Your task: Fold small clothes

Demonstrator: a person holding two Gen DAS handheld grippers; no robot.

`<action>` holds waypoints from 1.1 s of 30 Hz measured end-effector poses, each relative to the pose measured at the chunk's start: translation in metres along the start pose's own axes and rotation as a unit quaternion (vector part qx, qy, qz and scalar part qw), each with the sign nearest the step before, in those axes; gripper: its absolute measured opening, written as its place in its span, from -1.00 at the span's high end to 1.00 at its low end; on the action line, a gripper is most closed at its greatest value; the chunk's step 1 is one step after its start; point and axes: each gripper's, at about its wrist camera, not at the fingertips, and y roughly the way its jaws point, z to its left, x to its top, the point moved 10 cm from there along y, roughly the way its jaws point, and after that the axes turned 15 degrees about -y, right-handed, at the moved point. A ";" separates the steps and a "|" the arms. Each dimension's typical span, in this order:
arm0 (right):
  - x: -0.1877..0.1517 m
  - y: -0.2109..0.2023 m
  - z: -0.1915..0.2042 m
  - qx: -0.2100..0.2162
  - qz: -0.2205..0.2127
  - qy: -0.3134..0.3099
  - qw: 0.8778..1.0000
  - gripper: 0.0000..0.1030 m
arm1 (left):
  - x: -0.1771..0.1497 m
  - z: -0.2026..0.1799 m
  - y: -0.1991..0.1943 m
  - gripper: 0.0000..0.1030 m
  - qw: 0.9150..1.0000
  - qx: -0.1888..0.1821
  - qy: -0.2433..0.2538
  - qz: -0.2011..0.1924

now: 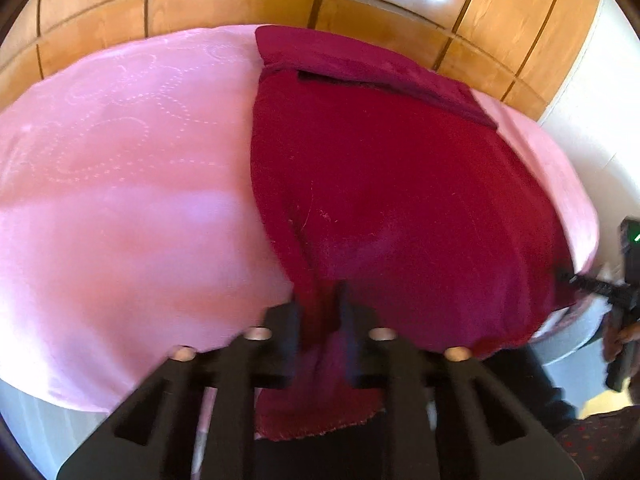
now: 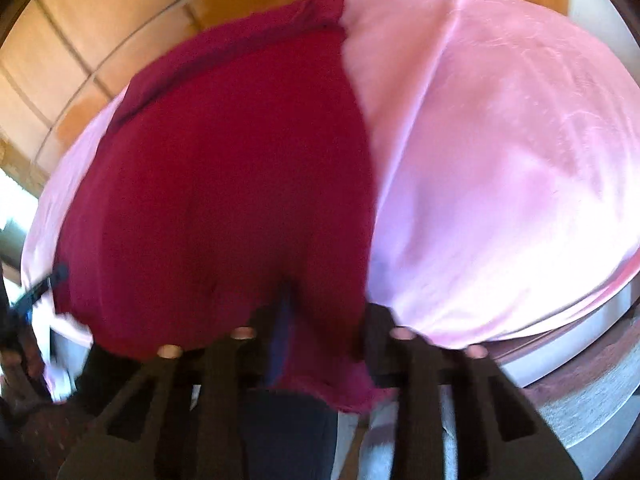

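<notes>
Where pink sheet (image 1: 120, 200) ends, wood-panelled wall (image 1: 360, 8) rises.

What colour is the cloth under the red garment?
Pink cloth, with a faint dotted swirl pattern; clearest in the left wrist view.

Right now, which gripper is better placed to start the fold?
Neither clearly. The left gripper and right gripper each pinch the near edge of the red cloth, so both should probably lift together.

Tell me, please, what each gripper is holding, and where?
Both hold the dark red garment by its near edge: left gripper and right gripper, at opposite ends.
</notes>
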 end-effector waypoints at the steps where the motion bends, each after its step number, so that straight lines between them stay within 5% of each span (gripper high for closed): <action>1: 0.004 -0.005 0.004 0.007 -0.004 -0.005 1.000 0.82 | 0.002 -0.002 -0.004 0.77 1.000 -0.013 -0.006 0.002; 8: 0.078 -0.060 0.021 0.076 -0.112 -0.004 0.991 0.83 | 0.053 -0.029 -0.034 0.79 0.989 -0.140 -0.055 -0.006; 11: 0.112 -0.063 0.015 0.089 -0.146 0.015 0.985 0.83 | 0.080 -0.038 -0.027 0.79 0.983 -0.168 -0.077 -0.011; 20: 0.186 -0.016 -0.027 0.060 -0.145 0.044 0.987 0.80 | 0.169 -0.037 0.032 0.79 0.979 -0.157 -0.127 -0.012; 22: 0.196 -0.009 -0.039 0.061 -0.146 0.055 0.986 0.53 | 0.185 -0.032 0.046 0.63 0.978 -0.147 -0.148 -0.003; 24: 0.209 -0.005 -0.043 0.071 -0.156 0.063 0.983 -0.37 | 0.201 -0.017 0.053 -0.01 0.980 -0.107 -0.167 -0.017; 25: 0.209 -0.007 -0.047 0.076 -0.161 0.068 0.982 -0.52 | 0.209 -0.009 0.051 -0.29 0.979 -0.091 -0.177 -0.036; 26: 0.208 -0.010 -0.050 0.075 -0.170 0.077 0.980 -0.72 | 0.217 -0.001 0.047 -0.34 0.976 -0.092 -0.189 -0.056; 29: 0.198 -0.022 -0.062 0.068 -0.182 0.093 0.976 -0.88 | 0.217 0.018 0.041 -0.34 0.970 -0.106 -0.213 -0.060; 33: 0.164 -0.024 -0.072 0.050 -0.173 0.105 0.978 -0.89 | 0.182 0.032 0.041 -0.34 0.974 -0.115 -0.188 -0.050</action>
